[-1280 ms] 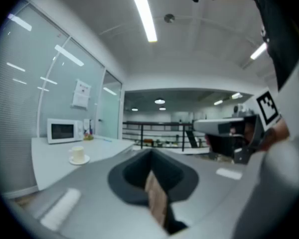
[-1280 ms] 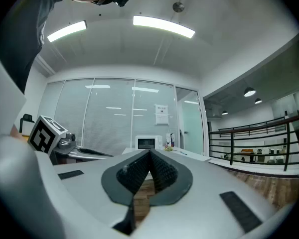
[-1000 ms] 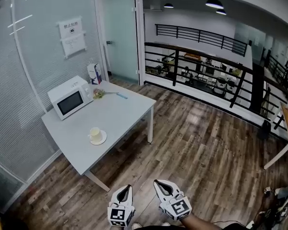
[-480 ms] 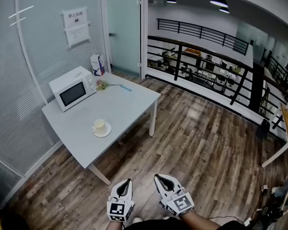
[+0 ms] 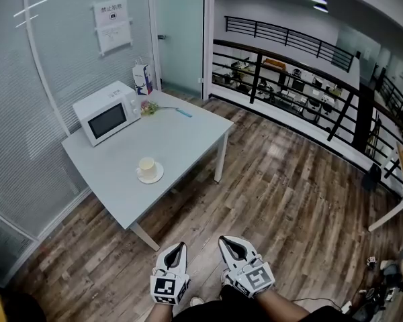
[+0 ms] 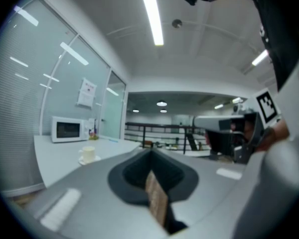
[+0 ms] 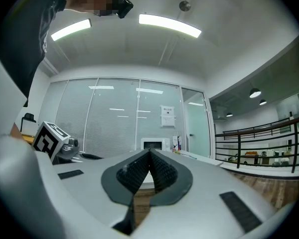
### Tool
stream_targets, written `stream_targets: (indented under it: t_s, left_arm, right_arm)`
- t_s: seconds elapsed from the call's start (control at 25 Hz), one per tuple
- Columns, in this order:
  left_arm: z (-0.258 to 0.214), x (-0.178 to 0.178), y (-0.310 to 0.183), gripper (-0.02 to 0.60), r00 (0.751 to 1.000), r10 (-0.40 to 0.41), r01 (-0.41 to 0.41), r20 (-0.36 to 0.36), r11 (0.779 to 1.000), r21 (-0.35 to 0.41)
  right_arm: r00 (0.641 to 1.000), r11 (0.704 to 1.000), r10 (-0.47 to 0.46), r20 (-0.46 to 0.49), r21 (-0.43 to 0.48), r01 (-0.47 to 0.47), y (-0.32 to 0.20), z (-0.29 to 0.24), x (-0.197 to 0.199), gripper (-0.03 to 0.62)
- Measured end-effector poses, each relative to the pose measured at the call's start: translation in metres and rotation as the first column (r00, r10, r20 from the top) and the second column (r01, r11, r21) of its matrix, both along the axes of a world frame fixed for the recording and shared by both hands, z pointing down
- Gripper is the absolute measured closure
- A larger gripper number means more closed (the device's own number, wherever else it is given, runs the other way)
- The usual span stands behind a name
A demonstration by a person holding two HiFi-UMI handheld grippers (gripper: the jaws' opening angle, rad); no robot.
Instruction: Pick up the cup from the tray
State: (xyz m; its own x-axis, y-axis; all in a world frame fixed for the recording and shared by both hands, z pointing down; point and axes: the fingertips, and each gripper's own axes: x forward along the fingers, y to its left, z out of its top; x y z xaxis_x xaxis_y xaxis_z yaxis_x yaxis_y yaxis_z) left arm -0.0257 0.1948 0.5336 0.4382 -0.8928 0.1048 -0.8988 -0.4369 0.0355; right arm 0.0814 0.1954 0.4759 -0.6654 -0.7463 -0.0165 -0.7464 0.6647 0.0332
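A pale yellow cup (image 5: 146, 164) stands on a small white saucer-like tray (image 5: 155, 176) near the front of the grey table (image 5: 181, 139). Both grippers hang low at the bottom of the head view, far from the table, over the wooden floor. My left gripper (image 5: 179, 247) is shut with nothing in it. My right gripper (image 5: 226, 241) has its tips together and also holds nothing. The left gripper view shows the cup (image 6: 88, 153) small and distant beyond the shut left gripper (image 6: 150, 152). In the right gripper view the right gripper (image 7: 150, 151) points at the glass wall.
A white microwave (image 5: 107, 113) stands at the table's back left, with a carton (image 5: 142, 79), flowers (image 5: 148, 108) and a blue item (image 5: 183, 113) behind. A glass wall (image 5: 60, 59) runs along the left. A black railing (image 5: 289, 86) crosses the back.
The table and cup have drifted right and nearer in the head view as the person steps toward them. Both grippers stay low and shut.
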Motion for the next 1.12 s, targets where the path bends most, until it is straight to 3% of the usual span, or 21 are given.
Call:
stream_targets:
  t_s: [0.32, 0.68, 1.12]
  left_arm:
    - [0.001, 0.009, -0.052, 0.578, 0.999, -0.050, 0.050, 0.019, 0.999, -0.015]
    - [-0.013, 0.046, -0.123, 0.578, 0.994, -0.100, 0.099, 0.053, 0.995, 0.023]
    - [-0.006, 0.057, -0.159, 0.578, 0.983, -0.167, 0.167, 0.080, 0.986, 0.005]
  right_arm:
    - [0.998, 0.998, -0.062, 0.026, 0.018, 0.062, -0.054, -0.008, 0.006, 0.605]
    - [0.992, 0.992, -0.124, 0.012, 0.007, 0.124, -0.125, 0.007, 0.036, 0.605]
    - [0.981, 0.982, -0.191, 0.044, -0.001, 0.191, -0.175, 0.010, 0.054, 0.605]
